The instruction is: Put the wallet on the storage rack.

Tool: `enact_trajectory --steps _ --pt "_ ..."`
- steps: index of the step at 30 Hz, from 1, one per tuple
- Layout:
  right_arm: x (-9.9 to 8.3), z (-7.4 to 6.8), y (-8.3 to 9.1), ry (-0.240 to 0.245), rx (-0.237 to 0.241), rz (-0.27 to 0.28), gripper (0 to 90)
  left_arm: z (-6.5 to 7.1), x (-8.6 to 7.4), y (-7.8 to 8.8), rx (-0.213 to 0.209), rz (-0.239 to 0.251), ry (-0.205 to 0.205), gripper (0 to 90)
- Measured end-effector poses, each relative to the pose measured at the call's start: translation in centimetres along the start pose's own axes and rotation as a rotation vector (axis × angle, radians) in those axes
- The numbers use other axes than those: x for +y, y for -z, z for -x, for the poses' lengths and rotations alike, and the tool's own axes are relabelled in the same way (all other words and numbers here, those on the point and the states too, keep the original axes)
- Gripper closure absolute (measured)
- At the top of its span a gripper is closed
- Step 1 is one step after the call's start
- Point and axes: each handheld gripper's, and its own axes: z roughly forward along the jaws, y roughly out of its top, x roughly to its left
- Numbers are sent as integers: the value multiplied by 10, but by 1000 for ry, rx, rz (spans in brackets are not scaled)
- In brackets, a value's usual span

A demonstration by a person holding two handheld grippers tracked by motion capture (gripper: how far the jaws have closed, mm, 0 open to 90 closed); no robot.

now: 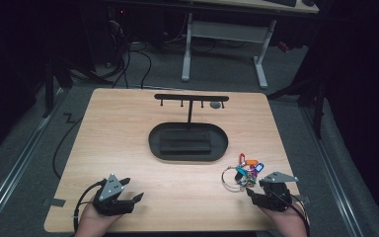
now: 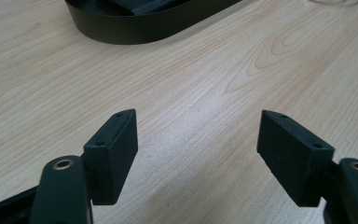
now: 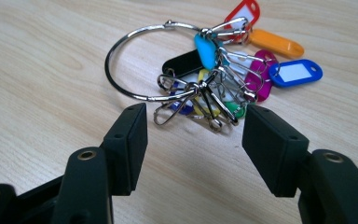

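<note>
Key ring with coloured tags: flat on counter, near right edge, just ahead of right gripper, whose spread jaws hold nothing. Ring lies to the jaws' left, tags to their right. Left gripper: spread, empty, well apart; right nearer.

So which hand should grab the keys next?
Probably the right. The right gripper has its jaws open just short of the key ring. The left gripper is open over bare table, far across from the keys.
</note>
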Motion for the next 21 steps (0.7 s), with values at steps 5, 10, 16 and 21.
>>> enact_trajectory --steps 5,10,16,21 --pt "6 -1 -4 42 2 -68 398 0 -1 0 -2 1 -2 296" --pt "21 -10 -4 125 10 -124 387 0 -1 -1 -6 -4 -3 296" --pt "46 -25 -7 203 56 -185 388 2 0 -1 -6 -5 -13 297" --pt "64 -44 -22 320 65 -263 406 4 0 -2 -11 -3 -21 298"
